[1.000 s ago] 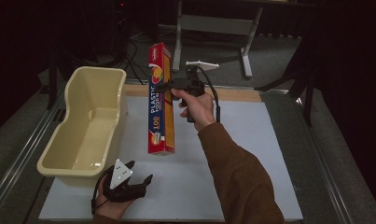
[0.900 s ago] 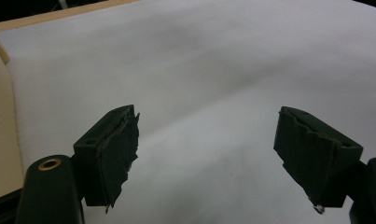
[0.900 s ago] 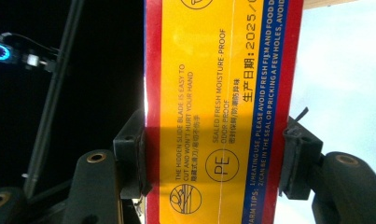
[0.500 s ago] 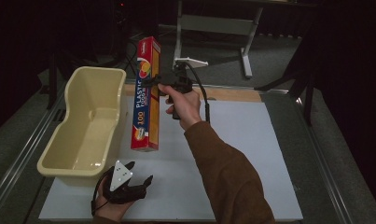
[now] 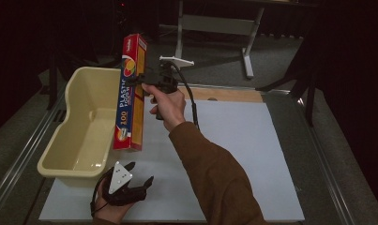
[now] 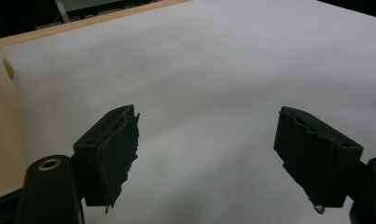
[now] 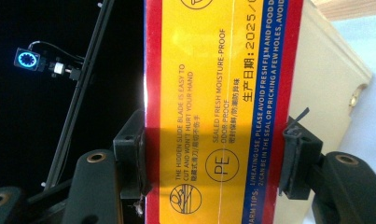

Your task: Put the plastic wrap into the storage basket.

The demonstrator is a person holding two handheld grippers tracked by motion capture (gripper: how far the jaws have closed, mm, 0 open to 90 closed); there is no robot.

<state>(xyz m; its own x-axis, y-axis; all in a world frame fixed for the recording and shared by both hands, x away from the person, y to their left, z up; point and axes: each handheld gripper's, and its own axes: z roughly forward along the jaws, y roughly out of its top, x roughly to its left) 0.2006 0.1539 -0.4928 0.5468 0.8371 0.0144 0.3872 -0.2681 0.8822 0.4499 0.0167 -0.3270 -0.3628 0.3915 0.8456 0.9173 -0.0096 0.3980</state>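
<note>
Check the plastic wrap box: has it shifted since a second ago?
Yes. The plastic wrap box, clamped in the right gripper, has moved left, from over the white mat to the tub's right rim.

your right gripper [image 5: 142, 80] is raised above the table [image 5: 233, 140], jaws clamped; your left gripper [image 5: 139, 177] rests low at the table's near edge, jaws spread.

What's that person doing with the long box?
A person is holding a long plastic wrap box in the air with the right gripper, its jaws clamped on the box's sides. The box hangs over the near edge of a cream plastic tub on the white table. The left gripper rests open at the table's near edge, holding nothing.
</note>
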